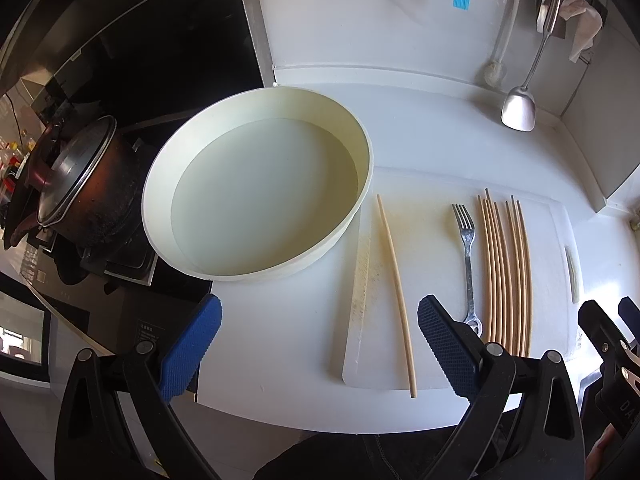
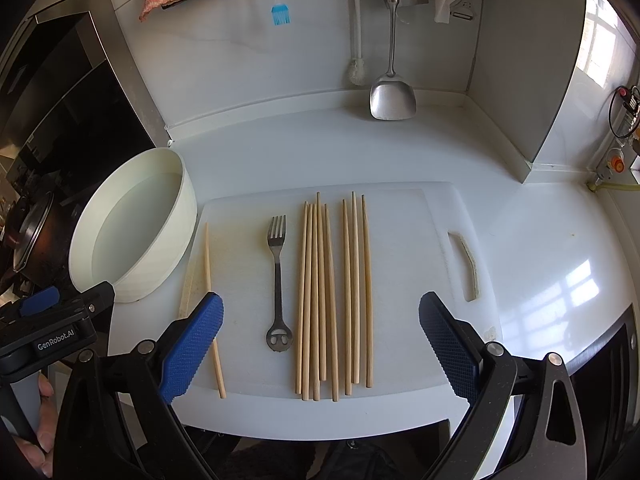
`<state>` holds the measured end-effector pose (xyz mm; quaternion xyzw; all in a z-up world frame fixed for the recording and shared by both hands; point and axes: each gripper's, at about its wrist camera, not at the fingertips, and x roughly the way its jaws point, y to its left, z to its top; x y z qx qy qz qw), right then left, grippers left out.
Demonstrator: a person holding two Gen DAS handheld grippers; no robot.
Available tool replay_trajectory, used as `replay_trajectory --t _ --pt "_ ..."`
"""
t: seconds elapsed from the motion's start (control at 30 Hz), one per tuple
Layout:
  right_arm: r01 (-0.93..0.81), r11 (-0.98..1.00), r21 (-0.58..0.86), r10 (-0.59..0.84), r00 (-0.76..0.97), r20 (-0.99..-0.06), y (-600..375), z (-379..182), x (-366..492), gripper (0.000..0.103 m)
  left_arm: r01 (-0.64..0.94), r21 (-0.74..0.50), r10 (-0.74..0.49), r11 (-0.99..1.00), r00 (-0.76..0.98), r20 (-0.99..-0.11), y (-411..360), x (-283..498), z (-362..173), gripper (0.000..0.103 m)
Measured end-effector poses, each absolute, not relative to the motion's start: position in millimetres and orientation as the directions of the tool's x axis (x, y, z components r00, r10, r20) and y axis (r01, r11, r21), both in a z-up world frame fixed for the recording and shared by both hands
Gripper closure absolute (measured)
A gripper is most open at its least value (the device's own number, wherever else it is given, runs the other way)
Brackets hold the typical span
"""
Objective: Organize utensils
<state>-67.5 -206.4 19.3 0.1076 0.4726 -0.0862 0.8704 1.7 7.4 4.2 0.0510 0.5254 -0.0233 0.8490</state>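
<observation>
A white cutting board (image 2: 400, 408) lies on the white desk (image 2: 540, 240) and serves as the landmark. On the board's middle lies a metal fork (image 2: 277, 280), tines pointing away from the person; just to its right a row of wooden chopsticks (image 2: 336, 300) lies side by side. Near the board's left edge rests a single chopstick (image 2: 212, 304), well apart from the row. A round cream basin (image 1: 256, 184) sits at the board's far-left corner. The left tongs (image 1: 320, 348) hang released over the board's left part, empty; the right tongs (image 2: 320, 344) are likewise spread wide above the fork and the row, grasping nothing.
</observation>
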Motion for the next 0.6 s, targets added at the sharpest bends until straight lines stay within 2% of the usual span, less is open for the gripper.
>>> replay_trajectory --t 0.6 --pt "0.253 0.962 0.104 -0.05 0.537 -0.842 -205.5 18.2 -67.1 0.009 0.093 0.062 0.014 0.994 0.447 -0.894 8.3 3.2 3.5 0.006"
